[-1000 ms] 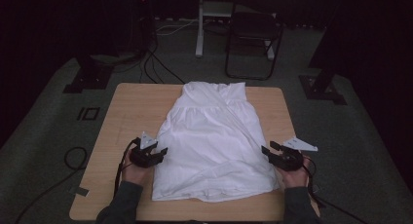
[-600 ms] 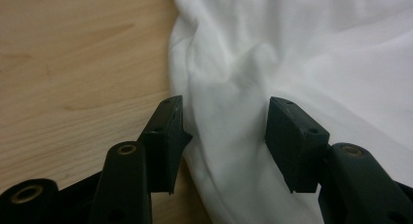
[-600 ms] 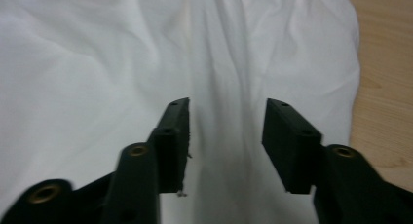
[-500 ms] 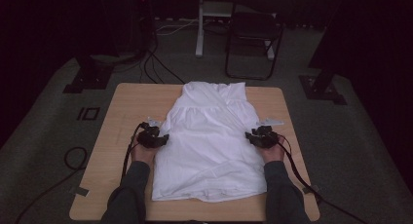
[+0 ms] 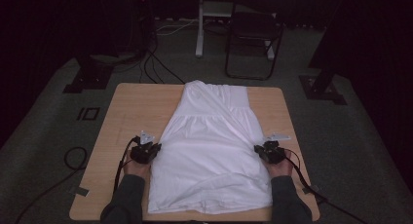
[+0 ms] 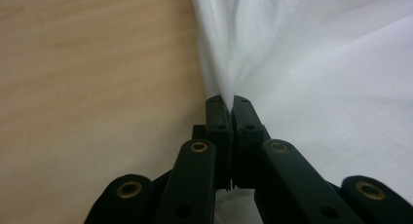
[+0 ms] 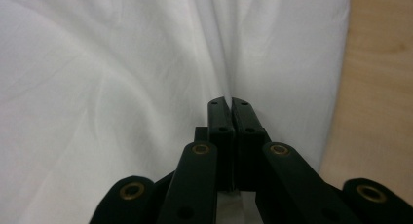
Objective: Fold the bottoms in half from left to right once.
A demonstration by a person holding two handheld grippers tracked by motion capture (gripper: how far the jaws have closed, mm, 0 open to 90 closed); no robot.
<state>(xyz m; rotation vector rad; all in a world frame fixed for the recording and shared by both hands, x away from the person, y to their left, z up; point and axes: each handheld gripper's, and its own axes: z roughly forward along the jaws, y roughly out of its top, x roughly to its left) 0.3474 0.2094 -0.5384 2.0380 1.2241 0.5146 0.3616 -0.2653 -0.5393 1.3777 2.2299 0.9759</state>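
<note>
My left gripper and right gripper had just closed, each pinching a side edge of the white pleated cotton dress lying flat on the light wooden table; I judged both should lift together, evenly.

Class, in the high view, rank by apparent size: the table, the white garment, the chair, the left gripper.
1. Table
2. Garment
3. Chair, though it stands farther back, so it looks smaller than it is
4. Left gripper

No text, label, brand, number or sign can be read anywhere in these pictures.
</note>
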